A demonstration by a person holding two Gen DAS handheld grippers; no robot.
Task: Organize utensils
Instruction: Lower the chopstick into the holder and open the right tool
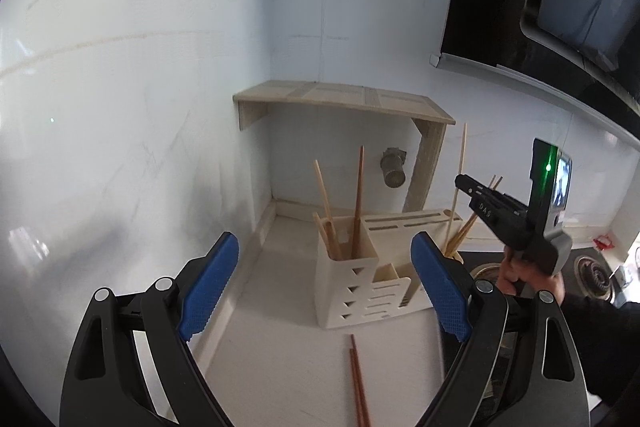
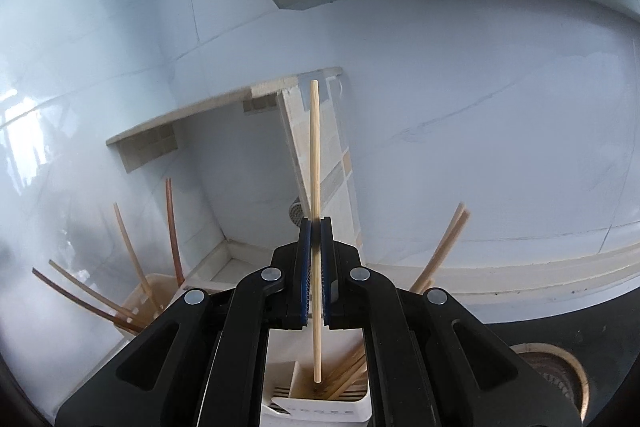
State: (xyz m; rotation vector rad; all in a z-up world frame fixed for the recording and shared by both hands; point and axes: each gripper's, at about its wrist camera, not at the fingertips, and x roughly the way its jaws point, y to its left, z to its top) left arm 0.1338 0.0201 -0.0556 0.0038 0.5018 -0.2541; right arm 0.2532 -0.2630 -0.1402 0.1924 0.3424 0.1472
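Clamping 1 slim pale bamboo chopstick (image 2: 315, 163), the right hand-held gripper (image 2: 316, 227).

Pale wooden chopstick (image 2: 315, 187), glossy white wall tiles (image 2: 460, 115)

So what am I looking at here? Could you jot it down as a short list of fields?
place: white kitchen counter in a tiled corner
holder: white utensil holder with chopsticks standing in it
right gripper: shut on a pale chopstick, held upright over a holder compartment
left gripper: open, empty
loose items: reddish-brown chopsticks lying on the counter
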